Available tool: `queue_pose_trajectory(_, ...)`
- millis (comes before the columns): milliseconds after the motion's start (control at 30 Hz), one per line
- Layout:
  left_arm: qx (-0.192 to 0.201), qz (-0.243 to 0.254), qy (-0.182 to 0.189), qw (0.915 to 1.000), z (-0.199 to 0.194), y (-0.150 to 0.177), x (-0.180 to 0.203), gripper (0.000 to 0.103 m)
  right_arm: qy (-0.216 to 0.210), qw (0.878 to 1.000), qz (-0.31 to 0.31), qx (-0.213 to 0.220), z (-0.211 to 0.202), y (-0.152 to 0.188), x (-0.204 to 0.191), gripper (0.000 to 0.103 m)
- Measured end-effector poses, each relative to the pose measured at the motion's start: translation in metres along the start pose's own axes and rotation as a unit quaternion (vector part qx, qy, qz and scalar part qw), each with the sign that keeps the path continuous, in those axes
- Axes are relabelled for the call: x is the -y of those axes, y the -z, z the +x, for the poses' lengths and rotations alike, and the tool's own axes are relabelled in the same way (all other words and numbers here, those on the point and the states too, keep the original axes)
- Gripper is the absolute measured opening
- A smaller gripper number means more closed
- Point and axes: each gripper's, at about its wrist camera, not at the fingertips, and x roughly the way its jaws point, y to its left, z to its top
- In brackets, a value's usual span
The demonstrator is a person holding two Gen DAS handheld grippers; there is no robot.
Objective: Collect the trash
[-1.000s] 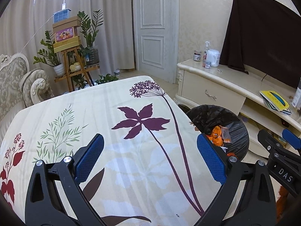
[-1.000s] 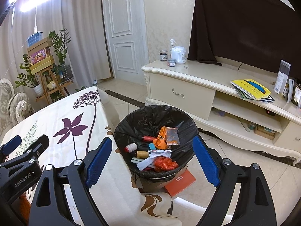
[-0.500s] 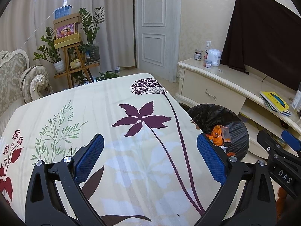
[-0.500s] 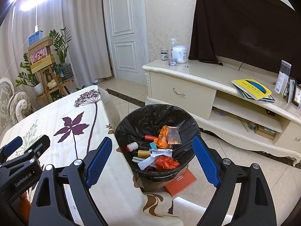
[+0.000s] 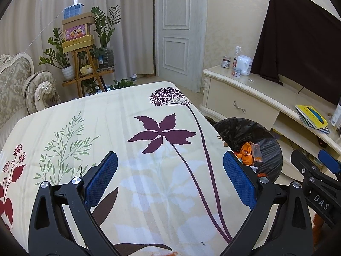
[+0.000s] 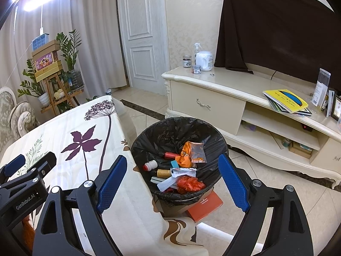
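The left gripper (image 5: 170, 170) hangs over the table with its blue pads (image 5: 101, 177) spread wide and nothing between them but the flowered tablecloth (image 5: 119, 123) below. The right gripper (image 6: 172, 170) is likewise fully released and empty, its jaws framing the trash bin (image 6: 170, 128) that stands on the floor just beside the table's edge. The bin is lined with a black bag and holds the collected trash: an orange wrapper (image 6: 185, 160), a clear packet of red bits (image 6: 197, 149), a small white bottle with a red cap (image 6: 150, 166), a brown-and-gold tube (image 6: 163, 172), crumpled white paper (image 6: 183, 172) and a red crumpled bag (image 6: 189, 184). An orange box (image 6: 204, 204) lies on the floor against the bin's base. Beyond stands a cream TV cabinet (image 6: 213, 89) carrying jars, a spray bottle and a yellow book (image 6: 285, 100); a plant stand (image 5: 85, 68) with stacked boxes sits near the curtains.
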Motion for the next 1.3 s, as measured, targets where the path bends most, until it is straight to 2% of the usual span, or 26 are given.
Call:
queue_pose_trajectory(500,0.009,0.006,-0.008,0.9999,-0.0006,0.0001,0.0015,0.097,0.0,1.0,0.0,-0.001,0.0005,0.0002,-0.0004,0.085)
queue_pose_trajectory(1300,-0.001,0.002,0.008,1.0,0.0055,0.0025,-0.0025,0.097,-0.001,1.0,-0.002,-0.003,0.0006,0.0047,-0.0041,0.085)
